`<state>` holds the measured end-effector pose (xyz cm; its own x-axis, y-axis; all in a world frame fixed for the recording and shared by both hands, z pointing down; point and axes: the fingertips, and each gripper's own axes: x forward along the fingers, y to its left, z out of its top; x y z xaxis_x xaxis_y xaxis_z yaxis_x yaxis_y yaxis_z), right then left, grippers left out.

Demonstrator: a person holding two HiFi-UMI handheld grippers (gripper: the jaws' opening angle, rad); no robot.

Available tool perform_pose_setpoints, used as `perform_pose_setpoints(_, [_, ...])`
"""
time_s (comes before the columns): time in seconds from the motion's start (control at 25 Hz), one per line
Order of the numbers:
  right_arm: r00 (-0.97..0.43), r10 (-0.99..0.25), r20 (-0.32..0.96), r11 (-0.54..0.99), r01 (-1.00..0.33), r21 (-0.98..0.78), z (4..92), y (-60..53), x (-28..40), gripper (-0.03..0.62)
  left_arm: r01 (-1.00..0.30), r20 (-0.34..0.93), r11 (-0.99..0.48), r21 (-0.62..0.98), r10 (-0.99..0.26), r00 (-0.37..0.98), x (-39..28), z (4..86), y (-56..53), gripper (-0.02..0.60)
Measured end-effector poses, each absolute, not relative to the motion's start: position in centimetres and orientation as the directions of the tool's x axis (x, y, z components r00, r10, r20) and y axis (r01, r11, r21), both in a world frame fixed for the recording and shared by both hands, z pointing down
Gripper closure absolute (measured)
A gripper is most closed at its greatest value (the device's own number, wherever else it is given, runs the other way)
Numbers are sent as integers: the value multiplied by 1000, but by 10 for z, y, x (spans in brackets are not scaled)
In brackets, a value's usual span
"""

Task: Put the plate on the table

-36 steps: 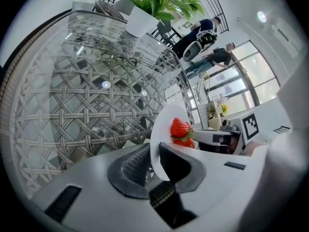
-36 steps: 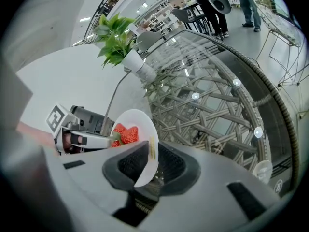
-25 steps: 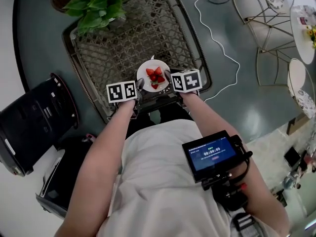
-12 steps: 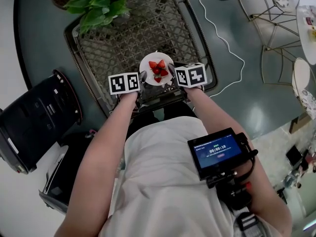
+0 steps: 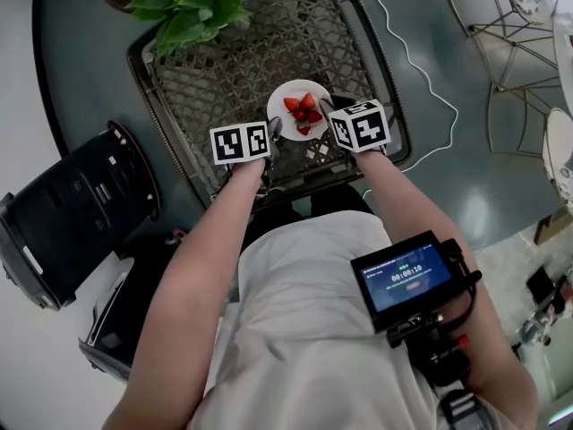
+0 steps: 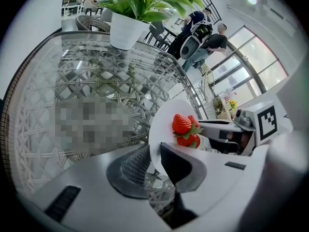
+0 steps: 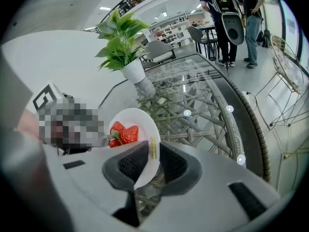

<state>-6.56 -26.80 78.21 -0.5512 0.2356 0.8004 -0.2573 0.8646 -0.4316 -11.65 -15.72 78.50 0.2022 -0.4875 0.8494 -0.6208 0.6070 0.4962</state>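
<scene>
Seemingly midway, the left gripper (image 5: 275, 132) and right gripper (image 5: 324, 118) are each clamping opposite rims of the plate (image 5: 285, 98), which is hanging over the table's (image 5: 224, 61) near edge, not yet set down or released.

Plate (image 5: 288, 97) sits over the near half of the table (image 5: 224, 70), centred left to right; contact with the top cannot be told. 3 strawberries (image 5: 303, 113) lie on the plate. Left gripper (image 5: 274, 131) clamps the plate's left rim, right gripper (image 5: 326, 107) its right rim, 1 jaw above and 1 below on each. Potted plant (image 5: 192, 7) stands at the table's far-left corner, well apart from the plate. Case (image 5: 72, 213) lies on the floor left of the table. Cable (image 5: 421, 70) runs along the floor to the right, chairs (image 5: 501, 52) beyond it.
</scene>
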Motion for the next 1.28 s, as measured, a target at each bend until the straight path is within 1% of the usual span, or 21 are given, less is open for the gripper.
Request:
perform_pose_setpoints(0.28, [-543, 220, 811, 895, -218, -389, 783, -271, -64, 536, -706, 863, 544, 453, -468, 193, -117, 785, -163, 522])
perform_pose_setpoints(0.56, [-534, 172, 828, 956, -114, -272, 783, -269, -66, 517, -806, 887, 447, 388, -420, 194, -116, 788, -162, 498])
perform_pose_setpoints(0.84, [-535, 163, 829, 971, -64, -232, 788, -268, -64, 508, -831, 906, 433, 349, -383, 181, -115, 789, -164, 492])
perform_pose_setpoints(1.04, [-534, 181, 826, 974, -17, -225, 788, -265, -63, 503, -855, 922, 414, 313, -348, 169, -115, 791, -163, 485])
perform_pose_setpoints(1.16, [-518, 172, 838, 982, 23, -188, 790, -265, -65, 496, -843, 925, 438, 313, -342, 165, -116, 793, -164, 485])
perform_pose_setpoints(1.28, [-520, 177, 835, 979, 7, -203, 791, -265, -66, 496, -838, 928, 449, 309, -336, 162, -118, 791, -163, 477])
